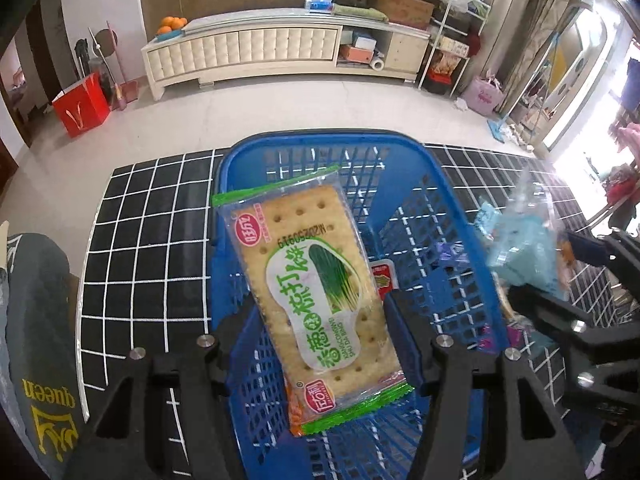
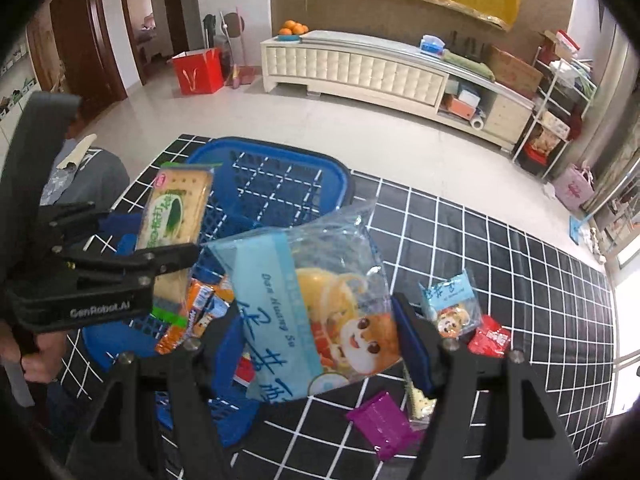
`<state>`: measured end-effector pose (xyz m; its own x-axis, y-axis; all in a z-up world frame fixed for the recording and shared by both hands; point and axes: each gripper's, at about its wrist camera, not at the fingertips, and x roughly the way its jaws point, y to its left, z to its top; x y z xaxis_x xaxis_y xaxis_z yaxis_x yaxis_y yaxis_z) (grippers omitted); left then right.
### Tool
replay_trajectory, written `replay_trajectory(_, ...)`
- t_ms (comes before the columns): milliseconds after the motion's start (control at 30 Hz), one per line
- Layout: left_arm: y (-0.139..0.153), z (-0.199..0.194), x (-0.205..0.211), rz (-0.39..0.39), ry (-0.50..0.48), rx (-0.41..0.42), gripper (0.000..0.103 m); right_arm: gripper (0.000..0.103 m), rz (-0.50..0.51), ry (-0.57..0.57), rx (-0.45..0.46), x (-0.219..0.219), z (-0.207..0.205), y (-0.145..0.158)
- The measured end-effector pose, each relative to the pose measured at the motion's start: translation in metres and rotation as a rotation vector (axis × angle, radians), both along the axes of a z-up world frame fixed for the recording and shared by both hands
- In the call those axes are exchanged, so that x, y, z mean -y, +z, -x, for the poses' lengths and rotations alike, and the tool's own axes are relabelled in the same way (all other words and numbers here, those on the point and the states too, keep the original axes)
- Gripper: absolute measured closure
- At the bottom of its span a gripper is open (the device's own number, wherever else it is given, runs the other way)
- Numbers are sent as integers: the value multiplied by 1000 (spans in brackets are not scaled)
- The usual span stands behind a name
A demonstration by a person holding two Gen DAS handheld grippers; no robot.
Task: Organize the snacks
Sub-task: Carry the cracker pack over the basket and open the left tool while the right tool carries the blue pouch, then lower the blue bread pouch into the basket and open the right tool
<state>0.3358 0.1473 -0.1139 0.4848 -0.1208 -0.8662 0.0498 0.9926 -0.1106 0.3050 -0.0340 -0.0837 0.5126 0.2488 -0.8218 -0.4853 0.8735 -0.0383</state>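
A green-and-clear soda cracker pack [image 1: 316,296] hangs over the blue plastic basket [image 1: 320,140], and my left gripper [image 1: 316,320] is shut on its long sides. In the right wrist view the same pack [image 2: 176,208] and left gripper [image 2: 160,236] are above the basket's [image 2: 280,152] left part. My right gripper [image 2: 316,320] is shut on a light blue snack bag [image 2: 312,304] with a cartoon animal, held at the basket's right edge. The left wrist view shows that bag [image 1: 520,240] blurred in the right gripper [image 1: 560,292]. Orange packets [image 2: 204,304] lie inside the basket.
The basket stands on a black tablecloth with a white grid [image 1: 152,240]. To its right on the cloth lie a small blue packet [image 2: 452,300], a red packet [image 2: 490,336], a purple packet [image 2: 380,420] and a pale packet [image 2: 418,400]. A person's grey sleeve [image 1: 36,320] is at the left.
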Motion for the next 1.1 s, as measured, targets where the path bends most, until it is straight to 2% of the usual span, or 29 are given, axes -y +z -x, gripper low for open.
replay_trajectory(167,-4,-5,4,-11,-5,-13,45,31,-6,1,-1,2,-1,2)
replay_trajectory(367,3,-1,10,-49,-19,12,45,31,-12,4,-3,0,0,4)
replay_trajectory(533,13,5,-3,-2,9,24,45,31,-22,14,2,-3,-1,10)
replay_trajectory(800,35,29,-34,-5,58,69,45,31,-33,45,-17,-37,-7,12)
replay_trajectory(1100,28,38,-68,-4,83,58,42,31,46,79,-73,-80,-21,-14)
